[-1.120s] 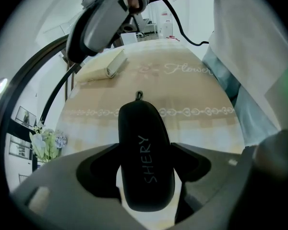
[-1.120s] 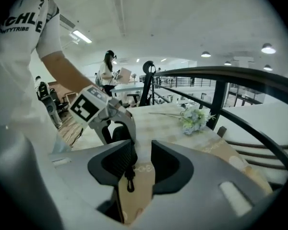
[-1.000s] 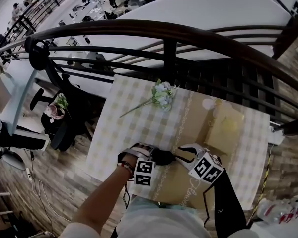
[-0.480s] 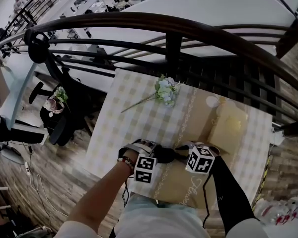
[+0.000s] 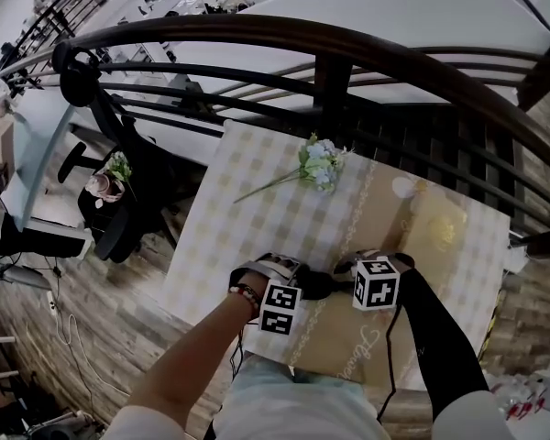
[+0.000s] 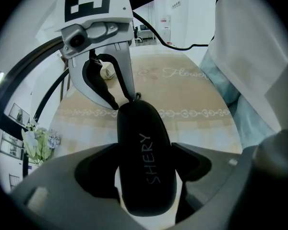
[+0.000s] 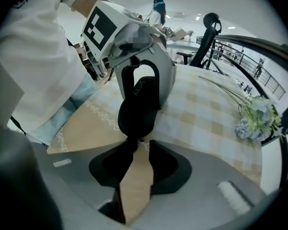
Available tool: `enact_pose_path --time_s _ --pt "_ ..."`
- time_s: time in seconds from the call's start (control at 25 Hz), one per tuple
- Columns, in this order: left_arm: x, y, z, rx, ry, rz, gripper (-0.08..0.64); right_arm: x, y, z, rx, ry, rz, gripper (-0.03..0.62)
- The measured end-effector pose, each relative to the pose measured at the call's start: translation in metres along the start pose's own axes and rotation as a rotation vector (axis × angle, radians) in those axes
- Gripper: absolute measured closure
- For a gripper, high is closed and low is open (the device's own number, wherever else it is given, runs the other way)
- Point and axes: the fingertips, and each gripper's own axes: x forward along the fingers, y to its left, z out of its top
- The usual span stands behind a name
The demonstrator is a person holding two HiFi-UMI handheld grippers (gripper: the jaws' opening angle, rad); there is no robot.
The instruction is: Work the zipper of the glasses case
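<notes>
- Tan runner [image 5: 348, 342] with its scroll border is lying nearest me over the checked cloth [image 5: 229, 218] of the bench [image 5: 191, 278]. The black glasses case [image 6: 141, 128] is resting on it, close to my front edge.
- My left gripper [image 6: 144, 169] is clamping the case across its body, its jaws pressing on both sides.
- My right gripper [image 7: 142, 143] is standing narrow, its jaws having just been closing. The zipper pull [image 7: 136, 138] is sitting at their mouth, but it is not being pinched as far as I can see.
- I am judging the main risk to be the tips shutting beside or past the small pull, so that they are catching the runner or the case's end instead.
- If I am dragging before the pinch is firm, the pull could be slipping out. The smooth, rounded case could also be twisting in the left gripper's hold if I am pulling off the zipper's line.
- Farther along the bench, a spray of pale flowers [image 5: 319, 165] is lying on the checks, well apart from the case.
- Off the bench's left side, wooden flooring [image 5: 82, 337] and a black office chair [image 5: 119, 232] are showing.
- Beyond the bench, a dark curved railing [image 5: 348, 49] is running across, and past it a white tabletop [image 5: 394, 16] is filling the far view.
</notes>
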Motion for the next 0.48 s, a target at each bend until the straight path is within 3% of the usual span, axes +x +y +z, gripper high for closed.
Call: enact_pose_path --time_s 0.24,0.48 --pt "0.0075 -0.0006 -0.002 -0.021 0.004 -0.048 0.207 0.0095 0.0057 0.0015 -0.093 0.032 0.032 0.522" --pt "0.0068 -0.0007 -0.0016 -0.03 0.012 -0.065 0.207 0.0079 0.0084 0.0033 -0.15 0.038 0.002 0.535"
